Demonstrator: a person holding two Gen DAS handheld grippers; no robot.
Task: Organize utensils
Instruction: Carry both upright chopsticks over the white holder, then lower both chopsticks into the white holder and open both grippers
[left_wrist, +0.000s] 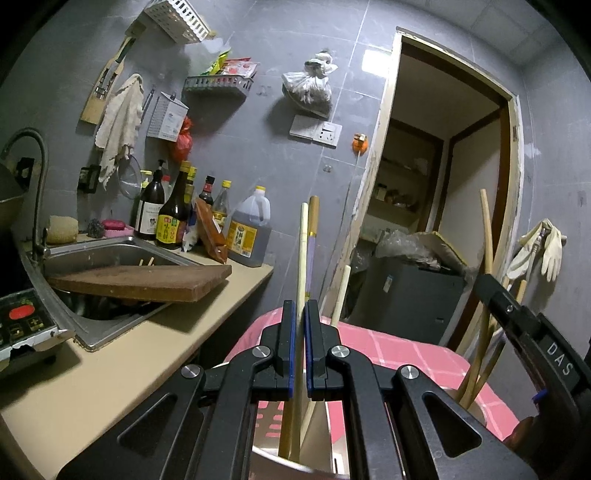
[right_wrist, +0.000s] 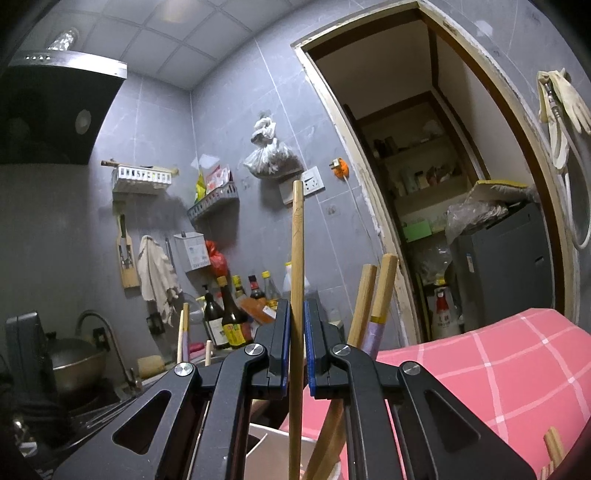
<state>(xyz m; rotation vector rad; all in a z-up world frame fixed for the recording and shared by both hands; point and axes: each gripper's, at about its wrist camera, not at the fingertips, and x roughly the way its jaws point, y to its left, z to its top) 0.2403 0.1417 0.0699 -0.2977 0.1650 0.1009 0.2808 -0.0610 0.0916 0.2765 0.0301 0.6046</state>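
Two claws, each shut on one stick: left claw (left_wrist: 300, 314) on pale chopstick (left_wrist: 302, 251), right claw (right_wrist: 296, 314) on brown chopstick (right_wrist: 297, 258). Sorting step; next, probably dropping each into a cup.

A worn brown wooden chopping board (left_wrist: 147, 282) lies tilted across the steel sink (left_wrist: 110, 247), set in the beige bench (left_wrist: 122, 354). Dark sauce bottles (left_wrist: 173, 218) stand by the grey tiled wall (left_wrist: 258, 140). Pale rubber gloves (left_wrist: 546, 247) hang beside the doorway (left_wrist: 443, 177).
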